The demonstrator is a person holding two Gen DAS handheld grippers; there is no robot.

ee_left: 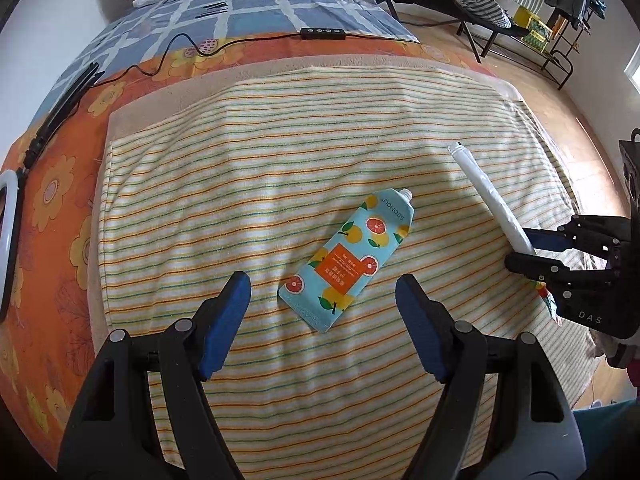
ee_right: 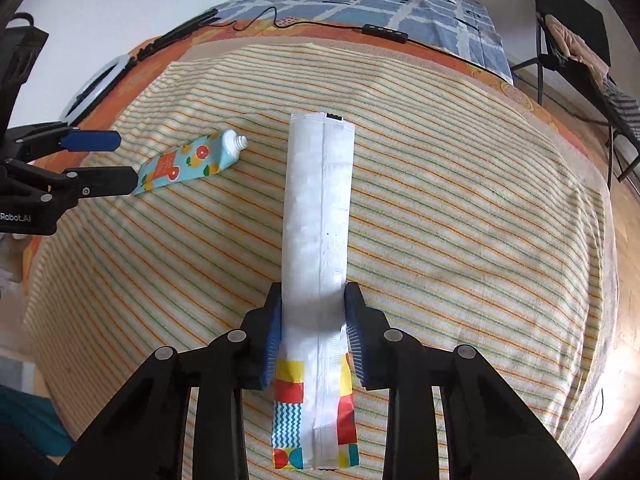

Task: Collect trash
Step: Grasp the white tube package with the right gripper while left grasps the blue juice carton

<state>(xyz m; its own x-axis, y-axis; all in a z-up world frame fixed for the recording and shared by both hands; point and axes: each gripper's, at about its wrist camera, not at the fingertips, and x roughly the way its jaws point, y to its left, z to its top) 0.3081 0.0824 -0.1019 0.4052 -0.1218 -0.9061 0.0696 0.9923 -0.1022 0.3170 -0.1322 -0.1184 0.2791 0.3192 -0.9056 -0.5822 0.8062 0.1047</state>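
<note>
A light blue tube with orange and grapefruit print [ee_left: 347, 258] lies capless on the striped towel [ee_left: 240, 168], just ahead of my open, empty left gripper [ee_left: 323, 292]. The tube also shows in the right wrist view [ee_right: 188, 165], with the left gripper [ee_right: 116, 160] at its flat end. My right gripper [ee_right: 313, 312] is shut on a long white wrapper [ee_right: 318, 216] with a colourful printed end, held out over the towel [ee_right: 460, 208]. In the left wrist view the wrapper [ee_left: 490, 196] sticks out from the right gripper [ee_left: 528, 250].
The towel covers an orange flowered sheet [ee_left: 52, 184] on a bed with a blue checked cover [ee_left: 248, 8]. A black cable with a remote [ee_left: 323, 33] and a ring light [ee_left: 8, 216] lie on the bed. A folding chair [ee_left: 448, 0] and a clothes rack [ee_left: 560, 8] stand beyond it.
</note>
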